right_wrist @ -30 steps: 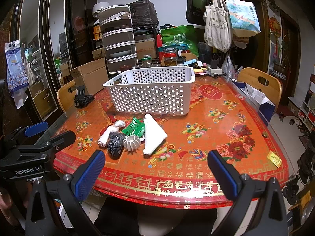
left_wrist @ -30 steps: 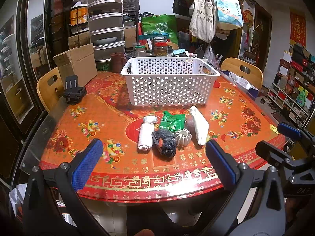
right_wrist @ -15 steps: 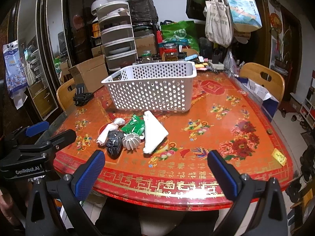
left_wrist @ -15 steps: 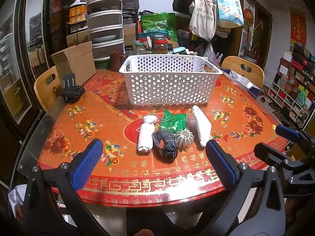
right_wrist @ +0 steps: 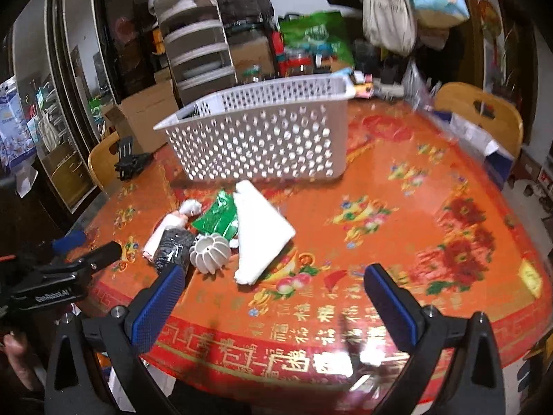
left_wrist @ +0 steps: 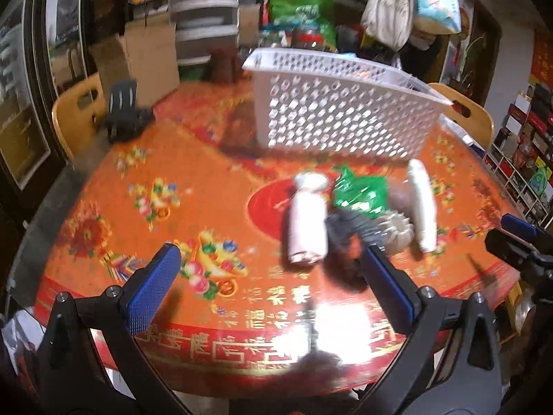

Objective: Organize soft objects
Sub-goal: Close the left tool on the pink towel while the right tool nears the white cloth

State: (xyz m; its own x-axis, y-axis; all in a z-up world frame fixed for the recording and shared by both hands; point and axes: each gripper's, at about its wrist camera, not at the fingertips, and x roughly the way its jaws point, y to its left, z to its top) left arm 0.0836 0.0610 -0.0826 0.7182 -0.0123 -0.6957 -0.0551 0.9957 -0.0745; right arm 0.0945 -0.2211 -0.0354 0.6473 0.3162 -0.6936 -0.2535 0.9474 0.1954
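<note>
A: Left to right: rolled white cloth [left_wrist: 307, 224], dark knitted bundle [left_wrist: 345, 238], folded white towel [right_wrist: 257, 230], all before the white perforated plastic basket [right_wrist: 262, 138].

B: Left gripper [left_wrist: 269, 288] and right gripper [right_wrist: 273, 294] both gape empty; the person should centre the jaws over one roll, then squeeze gently.

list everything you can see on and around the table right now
basket: 1, white perforated, back of table
rolled cloth: 1, white, leftmost of the pile
dark bundle: 1, black-grey, beside the roll
ribbed ball: 1, white, front of pile
packet: 1, green, behind ball
folded cloth: 1, white, right of pile
table: 1, red-orange patterned
chairs: 2, wooden
cardboard box: 1, brown, behind table
left gripper: open, empty
right gripper: open, empty
</note>
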